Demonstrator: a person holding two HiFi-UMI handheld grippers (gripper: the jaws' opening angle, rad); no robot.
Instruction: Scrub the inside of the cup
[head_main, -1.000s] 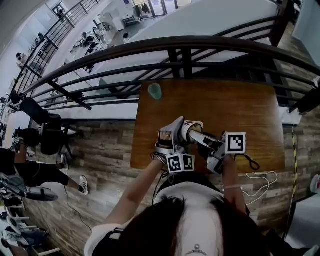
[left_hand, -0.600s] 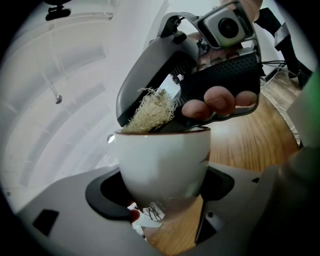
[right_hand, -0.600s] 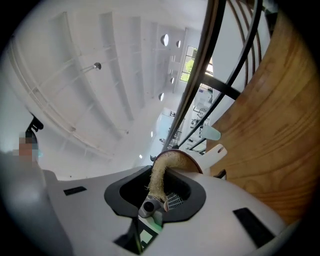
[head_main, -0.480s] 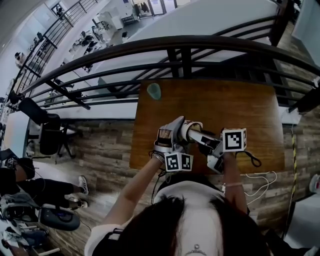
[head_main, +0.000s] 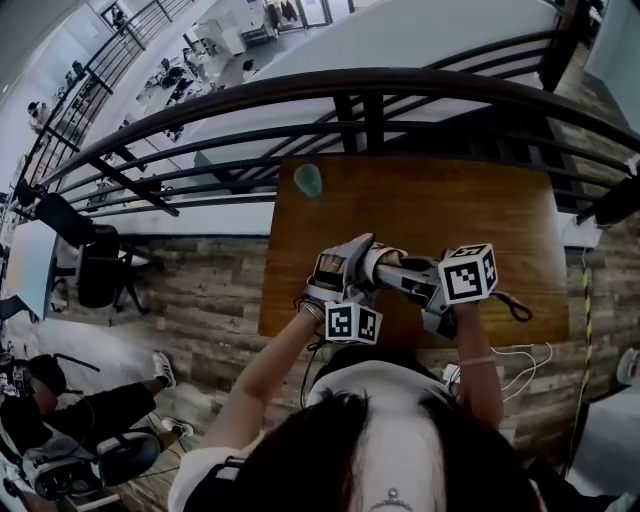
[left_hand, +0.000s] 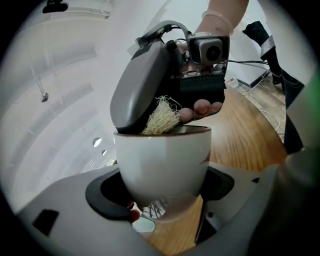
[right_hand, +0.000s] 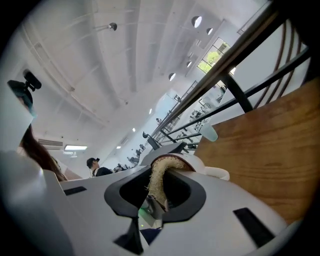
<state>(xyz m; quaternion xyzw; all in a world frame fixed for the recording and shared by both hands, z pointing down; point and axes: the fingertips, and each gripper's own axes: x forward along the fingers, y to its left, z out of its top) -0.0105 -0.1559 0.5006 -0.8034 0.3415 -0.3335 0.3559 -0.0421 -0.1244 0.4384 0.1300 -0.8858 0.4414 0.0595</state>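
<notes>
My left gripper (head_main: 338, 278) is shut on a white cup (head_main: 384, 258), held just above the near edge of the wooden table (head_main: 450, 210). In the left gripper view the cup (left_hand: 162, 160) sits upright between the two jaws, its rim tipped slightly. My right gripper (head_main: 408, 280) is shut on a pale fibrous loofah scrubber (right_hand: 159, 180). The scrubber (left_hand: 161, 117) curves over the rim into the cup (right_hand: 212, 172), with the right gripper's jaws at the cup's mouth. The scrubber's tip inside the cup is hidden.
A small pale green object (head_main: 308, 180) stands at the table's far left corner. A dark metal railing (head_main: 360, 95) runs behind the table, with an open drop to a lower floor beyond. White cables (head_main: 520, 360) lie on the plank floor to the right.
The right gripper has tilted and lifted a little at the cup's mouth, its marker cube shifting upward. The left gripper and cup have barely moved.
</notes>
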